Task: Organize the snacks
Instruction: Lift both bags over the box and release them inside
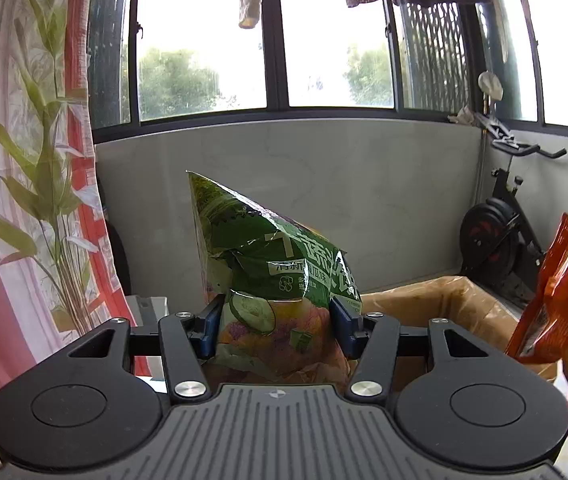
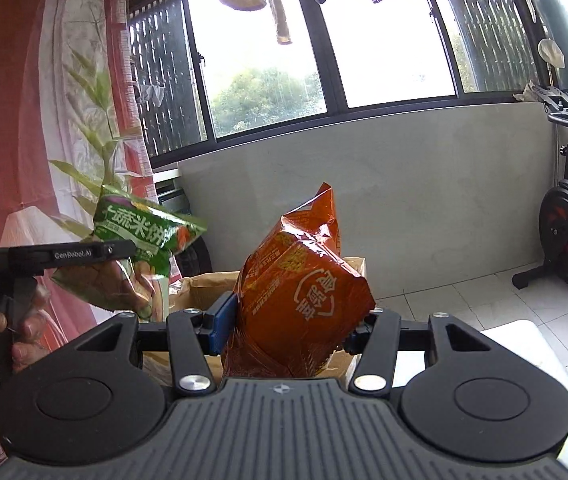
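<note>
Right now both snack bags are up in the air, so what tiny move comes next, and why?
Probably lower the orange snack bag into the open brown paper bag just beyond and below it. The right hand-held gripper is shut on it, and the left hand-held gripper already holds the green snack bag aloft, so neither snack is put away yet.

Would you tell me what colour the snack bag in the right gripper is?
The crinkled foil snack bag in the right gripper is orange with white lettering, clearest in the right wrist view.

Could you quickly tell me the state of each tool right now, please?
Left tool: closed on the green snack bag.
Right tool: closed on the orange snack bag.
</note>
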Available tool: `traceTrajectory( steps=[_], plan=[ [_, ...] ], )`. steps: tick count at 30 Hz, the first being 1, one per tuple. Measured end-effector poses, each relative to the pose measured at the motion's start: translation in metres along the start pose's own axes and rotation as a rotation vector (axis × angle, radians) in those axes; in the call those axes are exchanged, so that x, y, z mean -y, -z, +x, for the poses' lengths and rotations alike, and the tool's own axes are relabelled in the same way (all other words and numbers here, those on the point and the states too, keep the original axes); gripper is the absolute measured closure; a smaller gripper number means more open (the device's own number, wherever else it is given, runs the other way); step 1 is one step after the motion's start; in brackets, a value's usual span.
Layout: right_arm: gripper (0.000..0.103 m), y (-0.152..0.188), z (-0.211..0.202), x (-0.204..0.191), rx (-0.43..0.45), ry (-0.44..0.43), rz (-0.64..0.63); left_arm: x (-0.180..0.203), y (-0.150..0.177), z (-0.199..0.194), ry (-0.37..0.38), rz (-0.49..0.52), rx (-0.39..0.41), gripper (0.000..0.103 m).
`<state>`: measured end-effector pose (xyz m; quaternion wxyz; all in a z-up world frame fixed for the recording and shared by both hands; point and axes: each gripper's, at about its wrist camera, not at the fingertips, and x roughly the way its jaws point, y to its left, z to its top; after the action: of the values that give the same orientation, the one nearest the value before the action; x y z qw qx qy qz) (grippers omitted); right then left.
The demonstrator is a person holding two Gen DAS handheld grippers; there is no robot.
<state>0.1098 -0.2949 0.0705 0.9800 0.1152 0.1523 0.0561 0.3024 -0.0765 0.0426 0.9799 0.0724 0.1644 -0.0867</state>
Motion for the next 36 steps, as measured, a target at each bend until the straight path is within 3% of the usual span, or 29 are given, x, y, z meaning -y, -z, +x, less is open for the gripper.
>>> traceTrajectory(
  steps=[4, 8, 11, 20, 23, 27, 31, 34, 36],
  plan=[
    [0.050, -0.014, 0.021, 0.007, 0.007, 0.023, -0.008, -0.002, 0.002, 0.018, 0.007, 0.004, -0.049, 0.045],
    [0.050, -0.022, 0.048, 0.000, 0.049, 0.064, -0.098, 0.007, 0.004, 0.038, -0.006, 0.107, -0.121, 0.045],
    [0.050, -0.022, 0.070, -0.008, 0.029, 0.079, -0.146, 0.008, 0.008, 0.057, -0.011, 0.143, -0.205, 0.045],
    [0.050, -0.013, 0.110, -0.010, -0.050, 0.064, -0.110, 0.013, 0.020, 0.081, 0.032, 0.206, -0.353, 0.043],
    [0.050, -0.010, 0.116, -0.009, -0.066, 0.069, -0.102, 0.008, 0.022, 0.087, 0.017, 0.186, -0.355, 0.042],
    [0.050, -0.007, 0.125, -0.010, -0.084, 0.087, -0.120, 0.008, 0.023, 0.082, -0.003, 0.161, -0.339, 0.025],
    [0.048, -0.004, 0.136, -0.010, -0.117, 0.098, -0.114, 0.000, 0.019, 0.078, 0.013, 0.127, -0.307, 0.025],
    [0.043, -0.002, 0.143, -0.010, -0.147, 0.094, -0.092, -0.010, 0.016, 0.070, 0.027, 0.069, -0.292, 0.025],
    [0.028, -0.002, 0.141, -0.008, -0.149, 0.090, -0.072, -0.016, 0.013, 0.065, 0.039, 0.023, -0.283, 0.025]
  ],
)
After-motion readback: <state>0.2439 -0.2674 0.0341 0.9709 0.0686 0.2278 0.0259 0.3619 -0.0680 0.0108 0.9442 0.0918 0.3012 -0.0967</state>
